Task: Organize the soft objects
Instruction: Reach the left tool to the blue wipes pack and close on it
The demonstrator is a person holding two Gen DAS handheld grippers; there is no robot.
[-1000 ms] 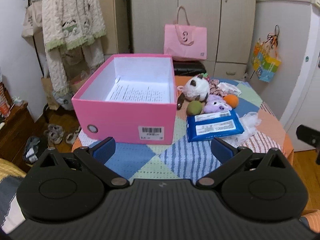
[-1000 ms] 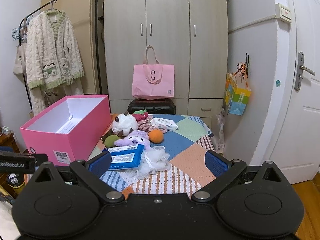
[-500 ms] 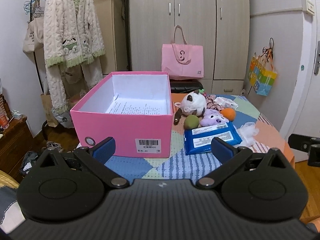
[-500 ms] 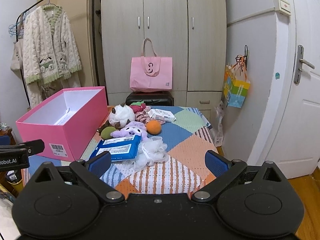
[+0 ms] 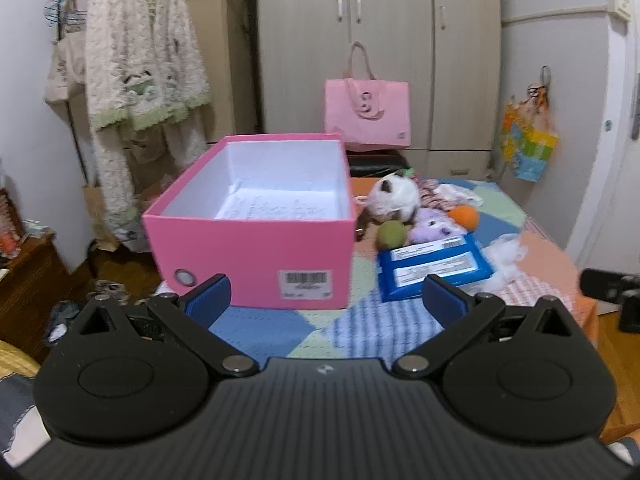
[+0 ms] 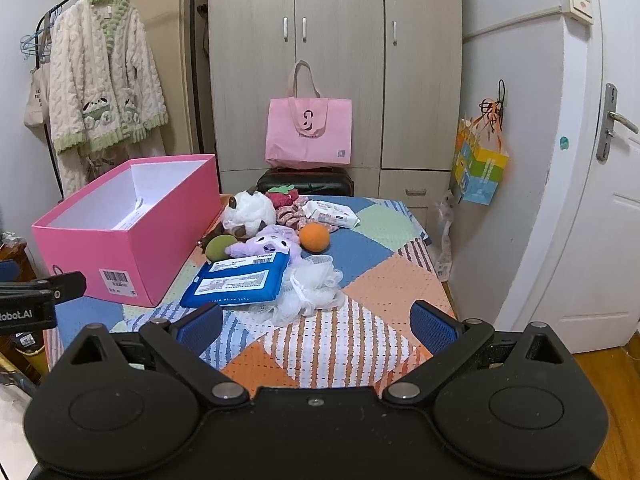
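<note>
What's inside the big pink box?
The pink box holds only a printed sheet of paper lying on its white bottom; no toys are in it. Its front wall hides the near strip of the floor, so that part cannot be seen.

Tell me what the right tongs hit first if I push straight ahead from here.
Probably the white mesh pouf, lying centred between the open right tongs, with the blue wipes pack just left of that line. Depth is unclear, so they might meet the patchwork tablecloth first.
</note>
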